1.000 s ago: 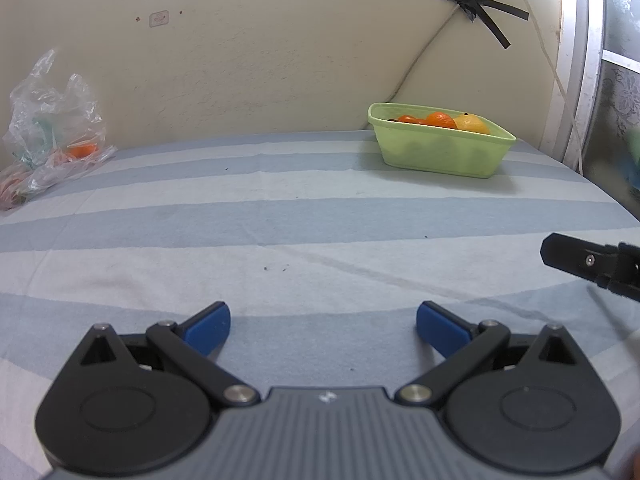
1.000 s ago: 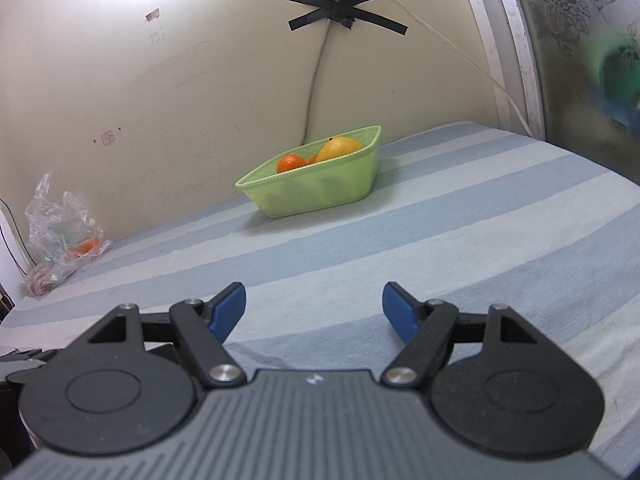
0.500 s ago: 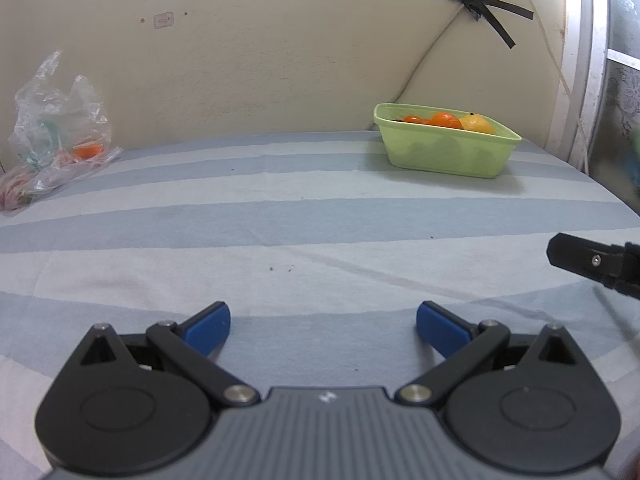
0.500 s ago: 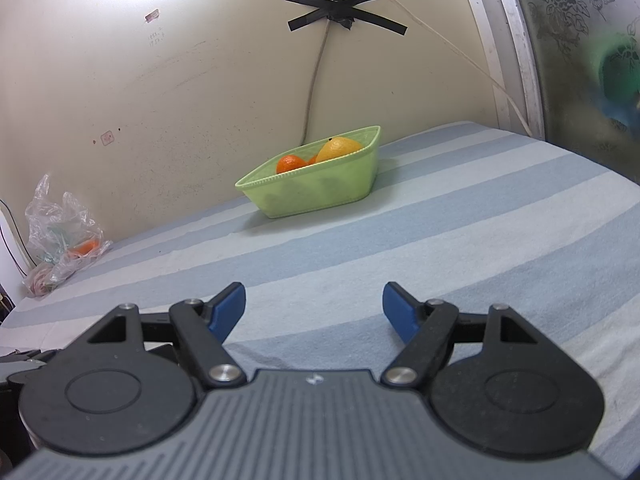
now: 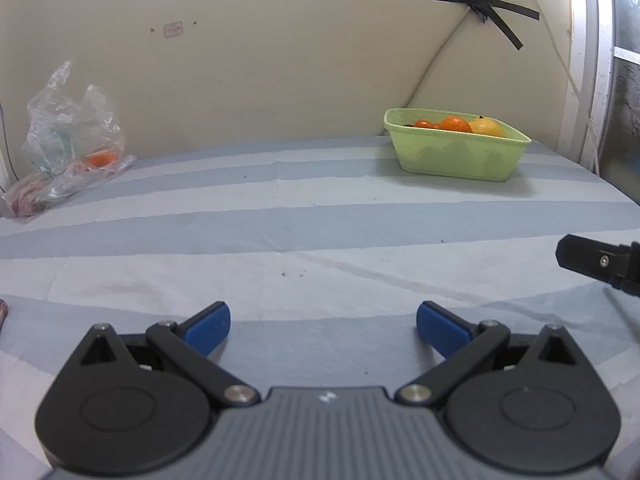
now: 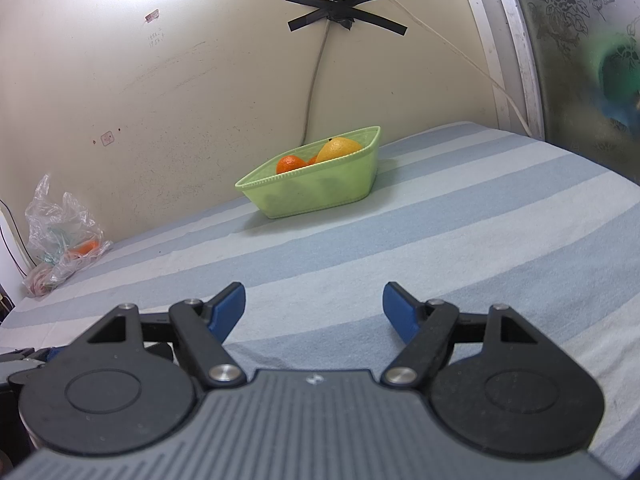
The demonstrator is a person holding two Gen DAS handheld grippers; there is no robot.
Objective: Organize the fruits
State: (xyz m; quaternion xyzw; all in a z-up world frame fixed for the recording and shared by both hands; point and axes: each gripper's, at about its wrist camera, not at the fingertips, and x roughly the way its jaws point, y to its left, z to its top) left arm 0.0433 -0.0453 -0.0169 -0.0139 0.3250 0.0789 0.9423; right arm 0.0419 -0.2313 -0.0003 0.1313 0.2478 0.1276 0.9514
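Resting on striped cloth (image 5: 320, 216): ribbed green plastic basket (image 5: 456, 156); both grippers (image 5: 323, 330) (image 6: 314, 308) wide, empty.

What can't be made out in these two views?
- Basket contents, both views: its wall hides all but the fruit tops.
- Plastic bag, both views: crumpled film blurs the contents; one orange item shows.
- Right gripper, left view: cut off by the edge.
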